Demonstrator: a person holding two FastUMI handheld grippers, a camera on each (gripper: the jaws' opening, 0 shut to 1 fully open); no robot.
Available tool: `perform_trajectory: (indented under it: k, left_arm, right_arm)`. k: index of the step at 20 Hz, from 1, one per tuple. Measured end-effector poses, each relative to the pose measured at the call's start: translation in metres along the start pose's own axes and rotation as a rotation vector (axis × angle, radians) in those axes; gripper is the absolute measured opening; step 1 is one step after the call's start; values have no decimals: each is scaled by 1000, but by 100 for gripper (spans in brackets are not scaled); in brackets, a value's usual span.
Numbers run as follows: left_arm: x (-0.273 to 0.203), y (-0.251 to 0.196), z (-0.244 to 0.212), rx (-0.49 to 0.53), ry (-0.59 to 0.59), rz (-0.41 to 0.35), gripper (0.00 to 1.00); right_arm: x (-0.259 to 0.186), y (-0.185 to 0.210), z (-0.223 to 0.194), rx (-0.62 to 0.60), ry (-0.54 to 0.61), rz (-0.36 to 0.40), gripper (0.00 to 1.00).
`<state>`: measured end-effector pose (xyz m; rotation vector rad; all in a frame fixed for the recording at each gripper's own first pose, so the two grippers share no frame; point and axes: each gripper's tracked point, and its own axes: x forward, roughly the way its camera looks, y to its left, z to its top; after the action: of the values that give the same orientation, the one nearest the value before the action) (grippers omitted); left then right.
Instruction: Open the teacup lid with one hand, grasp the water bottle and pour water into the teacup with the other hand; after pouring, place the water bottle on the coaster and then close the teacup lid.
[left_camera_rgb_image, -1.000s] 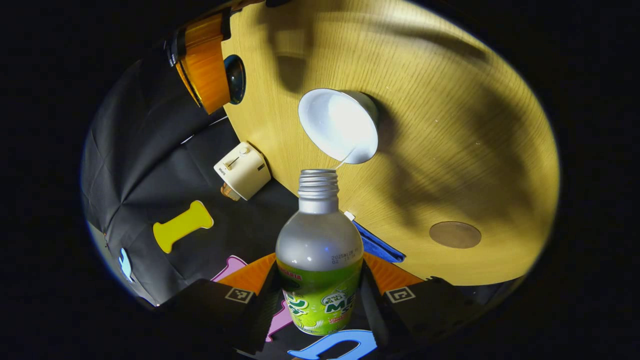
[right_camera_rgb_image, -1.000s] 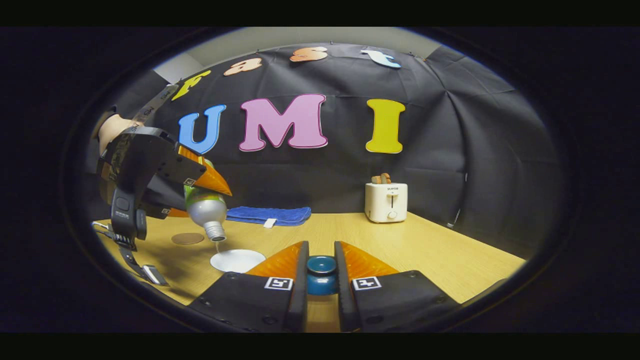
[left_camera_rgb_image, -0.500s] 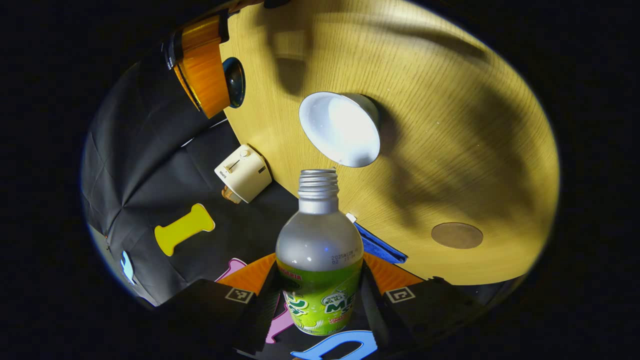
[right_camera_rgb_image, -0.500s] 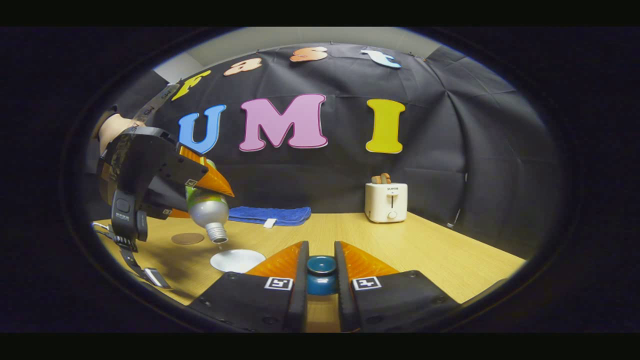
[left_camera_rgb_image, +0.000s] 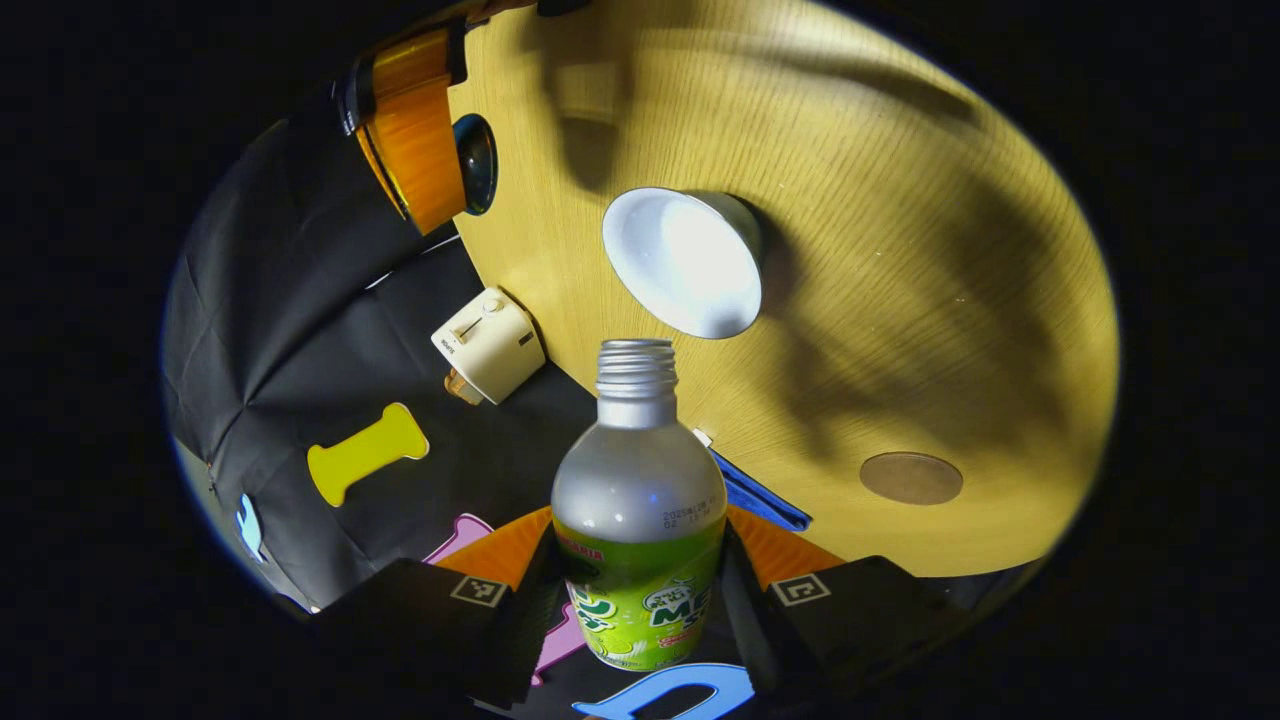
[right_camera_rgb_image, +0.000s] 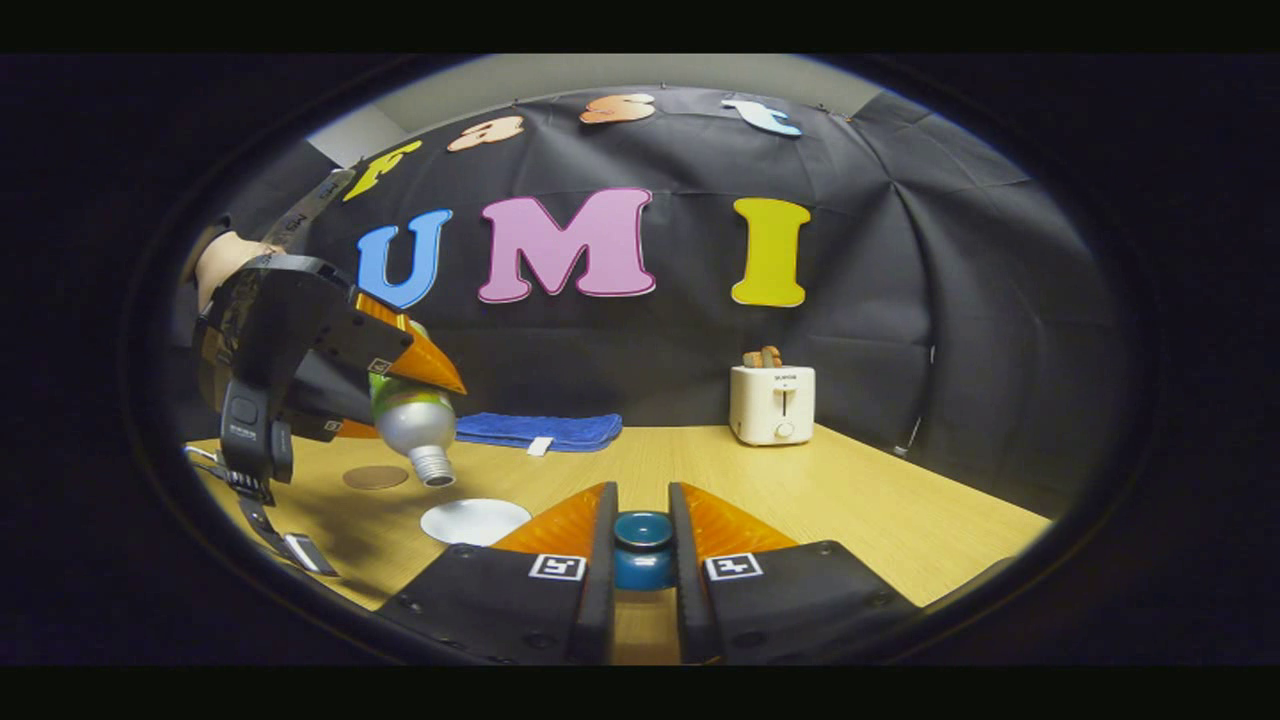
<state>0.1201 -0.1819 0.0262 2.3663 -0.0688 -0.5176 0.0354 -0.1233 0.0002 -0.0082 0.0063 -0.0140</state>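
My left gripper (left_camera_rgb_image: 640, 535) is shut on a water bottle (left_camera_rgb_image: 640, 480) with a green label and an open threaded mouth. The bottle is tilted, mouth down, over the open white teacup (left_camera_rgb_image: 685, 260) on the wooden table. No stream leaves the mouth. In the right gripper view the same bottle (right_camera_rgb_image: 412, 420) hangs above the teacup (right_camera_rgb_image: 474, 521), held by the left gripper (right_camera_rgb_image: 425, 370). My right gripper (right_camera_rgb_image: 642, 497) is shut on the blue teacup lid (right_camera_rgb_image: 641, 548), held off to the cup's side. A round brown coaster (left_camera_rgb_image: 910, 477) lies bare on the table, also seen as the coaster (right_camera_rgb_image: 375, 477) behind the cup.
A white toaster (right_camera_rgb_image: 772, 403) stands at the back of the table (right_camera_rgb_image: 880, 510). A folded blue cloth (right_camera_rgb_image: 535, 431) lies along the back edge near the coaster. A person's hand (right_camera_rgb_image: 222, 260) holds the left gripper.
The thin stream of water from the bottle into the cup has stopped. The bottle's mouth has lifted slightly away from the cup. The right gripper with the lid has stayed put.
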Motion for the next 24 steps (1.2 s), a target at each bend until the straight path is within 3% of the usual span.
perform_trajectory:
  k: [1,2,6,10,11,14,15,16,22,24]
  left_arm:
    - [0,0,1,-1,-1,3,81]
    - [-1,2,1,-5,-6,10,81]
    - [-2,1,2,-40,-21,24,81]
    - [-2,-5,-1,-139,-40,45,80]
    - [-3,-9,-2,-192,-40,48,81]
    - [-3,-16,-5,-403,-56,70,80]
    - [-4,-17,-6,-477,-62,83,80]
    - [-12,-17,-9,-549,-65,99,80]
    - [-27,-22,-22,-1043,-96,187,80]
    - [-29,-23,-30,-1192,-105,248,80]
  right_arm:
    - [0,0,0,0,0,0,24]
    - [0,0,0,0,0,0,29]
    - [0,0,0,0,0,0,29]
    - [0,0,0,0,0,-1,24]
    - [0,0,0,0,0,0,29]
    - [0,0,0,0,0,-1,29]
    - [0,0,0,-1,0,-3,24]
    - [0,-1,0,0,0,-6,29]
    - [0,-1,0,0,0,-9,24]
    - [0,-1,0,0,0,-16,25]
